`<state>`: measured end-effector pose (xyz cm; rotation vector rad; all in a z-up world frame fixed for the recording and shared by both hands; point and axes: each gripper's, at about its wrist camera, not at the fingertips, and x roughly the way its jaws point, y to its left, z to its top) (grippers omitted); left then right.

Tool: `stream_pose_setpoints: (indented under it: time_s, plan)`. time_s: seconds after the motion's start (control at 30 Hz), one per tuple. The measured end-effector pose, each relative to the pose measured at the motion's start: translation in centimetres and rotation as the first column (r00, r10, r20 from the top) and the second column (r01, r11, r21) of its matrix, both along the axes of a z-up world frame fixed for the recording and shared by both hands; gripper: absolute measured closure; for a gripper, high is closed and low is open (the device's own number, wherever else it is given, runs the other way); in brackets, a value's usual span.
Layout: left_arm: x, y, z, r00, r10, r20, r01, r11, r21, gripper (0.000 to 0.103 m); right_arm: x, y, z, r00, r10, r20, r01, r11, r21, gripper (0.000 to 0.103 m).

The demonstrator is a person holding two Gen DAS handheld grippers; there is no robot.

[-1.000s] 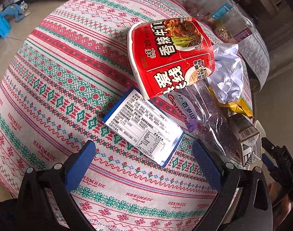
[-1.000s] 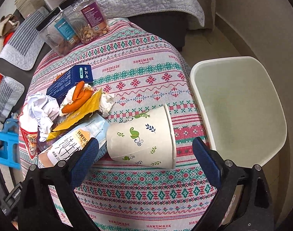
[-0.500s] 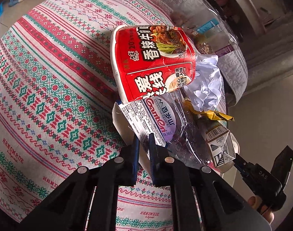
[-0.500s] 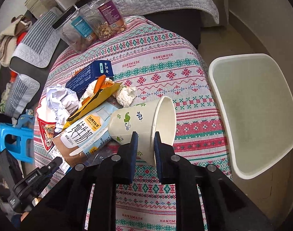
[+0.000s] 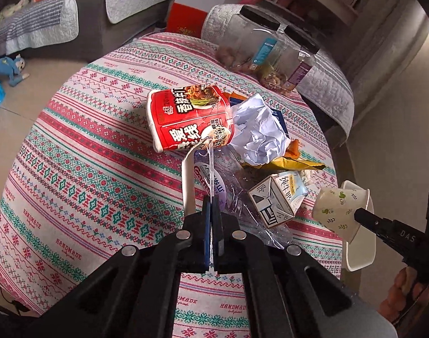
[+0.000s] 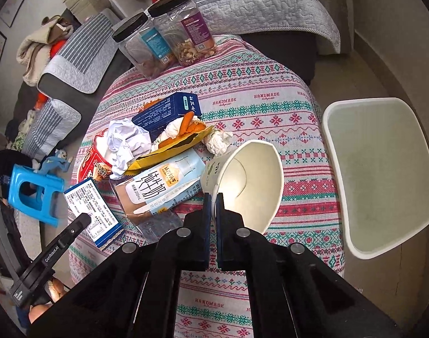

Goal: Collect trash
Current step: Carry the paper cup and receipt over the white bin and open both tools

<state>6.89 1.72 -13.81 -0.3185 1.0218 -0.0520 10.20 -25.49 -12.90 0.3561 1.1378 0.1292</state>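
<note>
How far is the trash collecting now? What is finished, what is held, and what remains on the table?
Done: nothing that shows; the white bin looks empty. In hand: the right tongs pinch the paper cup by its rim, and the left tongs grip the flat box, both lifted. Left: the noodle cup, crumpled paper, milk carton, plastic bottle, yellow wrapper and blue box.

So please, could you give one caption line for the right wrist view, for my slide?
Right gripper pinches the paper cup by its rim, lifted beside the white bin.
</note>
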Motion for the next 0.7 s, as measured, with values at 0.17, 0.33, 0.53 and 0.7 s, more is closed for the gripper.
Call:
stream_pose_setpoints:
  time_s: [0.17, 0.33, 0.53, 0.7]
  plan:
    - [-0.5, -2.8, 3.0, 0.994, -0.074, 0.084, 0.068, 0.996, 0.066, 0.102, -0.9, -1.0, 0.9, 1.0, -0.001, 0.014, 0.001, 1.0, -0.006, 0.101]
    - [-0.8, -6.2, 5.3, 0.976, -0.154, 0.154, 0.14, 0.985, 0.096, 0.102, -1.8, -2.7, 2.3, 0.999, -0.028, 0.046, 0.029, 0.999, -0.021, 0.101]
    - [-0.9, -10.8, 6.3, 0.949, -0.247, 0.197, 0.234, 0.968, 0.088, 0.102, -2.8, -5.3, 3.5, 0.995, -0.071, 0.076, 0.074, 0.997, -0.035, 0.101]
    - [-0.9, -15.2, 7.1, 0.9, -0.354, 0.254, 0.353, 0.934, 0.051, 0.102, -3.7, -7.8, 4.7, 0.984, -0.132, 0.116, 0.141, 0.988, -0.066, 0.101]
